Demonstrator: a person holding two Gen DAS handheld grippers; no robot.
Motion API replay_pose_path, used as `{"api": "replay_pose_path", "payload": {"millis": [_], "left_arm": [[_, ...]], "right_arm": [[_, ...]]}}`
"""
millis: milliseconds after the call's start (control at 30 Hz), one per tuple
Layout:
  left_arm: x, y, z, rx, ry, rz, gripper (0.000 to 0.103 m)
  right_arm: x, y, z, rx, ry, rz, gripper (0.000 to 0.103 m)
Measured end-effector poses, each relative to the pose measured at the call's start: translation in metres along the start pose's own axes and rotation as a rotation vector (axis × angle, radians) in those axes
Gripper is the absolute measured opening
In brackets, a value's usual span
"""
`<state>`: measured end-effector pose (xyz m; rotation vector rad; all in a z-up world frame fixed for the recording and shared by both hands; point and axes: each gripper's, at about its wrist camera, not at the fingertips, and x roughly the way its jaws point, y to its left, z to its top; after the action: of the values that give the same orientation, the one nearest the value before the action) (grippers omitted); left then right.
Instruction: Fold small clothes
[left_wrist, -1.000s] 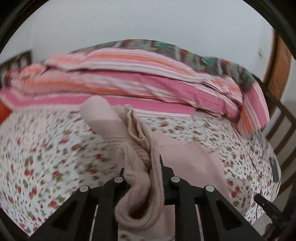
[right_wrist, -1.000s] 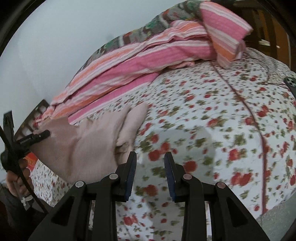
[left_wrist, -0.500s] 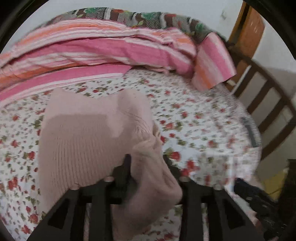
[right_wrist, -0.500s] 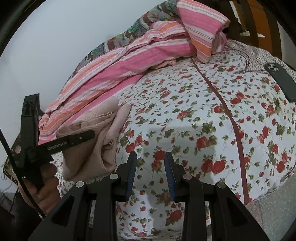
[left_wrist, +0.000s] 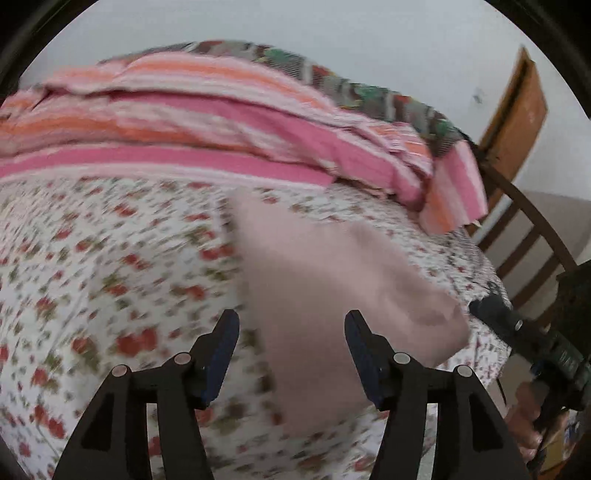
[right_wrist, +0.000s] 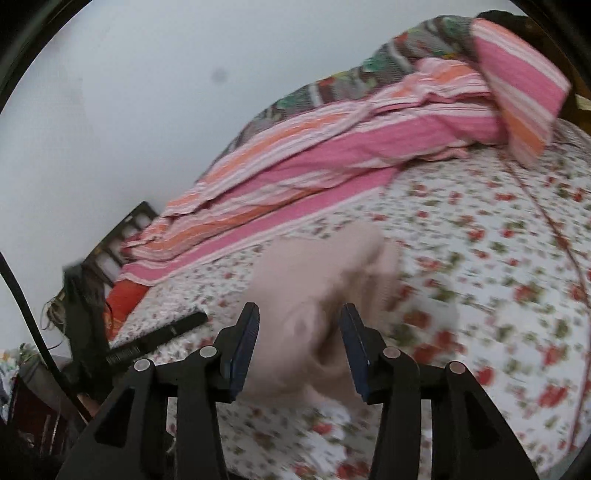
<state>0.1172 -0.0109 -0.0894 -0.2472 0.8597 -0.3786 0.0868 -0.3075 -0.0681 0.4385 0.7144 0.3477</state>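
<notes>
The left gripper (left_wrist: 291, 350) points downward, its jaws well apart, having just been opening; its pads press on nothing. The right gripper (right_wrist: 299, 343) also tilts downward, its jaws parted and just opening, gripping nothing. A hand (left_wrist: 528, 413) holds the right gripper's handle at the near right edge.

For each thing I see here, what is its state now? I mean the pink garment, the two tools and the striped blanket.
Pink garment: folded over, lying on the flowered sheet, held by no tool.
Left tool: open, jaws just opened, nothing gripped.
Right tool: open, jaws just opened; garment lies beyond, not pinched.
Striped blanket: bunched up along the far side of the bed.
</notes>
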Motion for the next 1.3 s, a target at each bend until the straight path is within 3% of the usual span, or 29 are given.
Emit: {"api": "replay_pose_path", "payload": {"millis": [133,167,200,267,333,400,467,533,600,667,733,800,900,1067,1133,1300], "left_arm": [[0.001,0.026,-0.007,-0.058,0.011,-0.008,0.057],[0.001,0.028,-0.009,-0.059,0.012,-0.011,0.057],[0.003,0.030,-0.009,-0.056,0.013,-0.015,0.057],[0.005,0.031,-0.011,-0.046,0.017,-0.018,0.057],[0.008,0.031,-0.013,-0.040,0.021,-0.023,0.057],[0.011,0.032,-0.014,-0.040,0.023,-0.040,0.057],[0.014,0.032,-0.016,-0.046,0.024,-0.066,0.057],[0.019,0.031,-0.018,-0.052,0.030,-0.084,0.057],[0.024,0.029,-0.017,-0.049,0.045,-0.083,0.057],[0.024,0.029,-0.017,-0.042,0.039,-0.086,0.057],[0.023,0.030,-0.016,-0.041,0.032,-0.087,0.057],[0.021,0.033,-0.013,-0.045,0.027,-0.081,0.057],[0.018,0.039,-0.007,-0.053,0.035,-0.055,0.057],[0.000,0.042,0.006,-0.031,0.031,-0.009,0.057],[-0.005,0.043,0.012,-0.011,0.015,-0.003,0.057],[-0.006,0.052,0.016,-0.011,-0.010,-0.012,0.057]], "right_arm": [[0.031,0.007,-0.001,-0.026,0.019,-0.157,0.041],[0.035,0.005,-0.003,-0.028,0.024,-0.183,0.033],[0.039,0.003,-0.006,-0.038,0.041,-0.188,0.008],[0.040,0.004,-0.015,-0.109,0.054,-0.167,0.006],[0.026,0.004,-0.025,-0.156,-0.007,-0.182,0.005],[0.017,-0.013,-0.030,-0.089,-0.016,-0.145,0.005],[0.025,-0.036,-0.045,-0.001,0.044,-0.169,0.005],[0.042,-0.046,-0.060,0.008,0.125,-0.216,0.004],[0.042,-0.047,-0.064,0.011,0.120,-0.224,0.005],[0.030,-0.042,-0.054,0.008,0.088,-0.210,0.008],[0.024,-0.040,-0.042,0.004,0.059,-0.195,0.038],[0.023,-0.043,-0.027,0.003,0.019,-0.185,0.058],[0.040,-0.047,-0.011,0.029,0.039,-0.181,0.060],[0.073,-0.054,0.005,0.091,0.147,-0.155,0.061],[0.082,-0.058,0.007,0.095,0.159,-0.155,0.069],[0.108,-0.079,0.001,0.182,0.197,-0.110,0.078]]}}
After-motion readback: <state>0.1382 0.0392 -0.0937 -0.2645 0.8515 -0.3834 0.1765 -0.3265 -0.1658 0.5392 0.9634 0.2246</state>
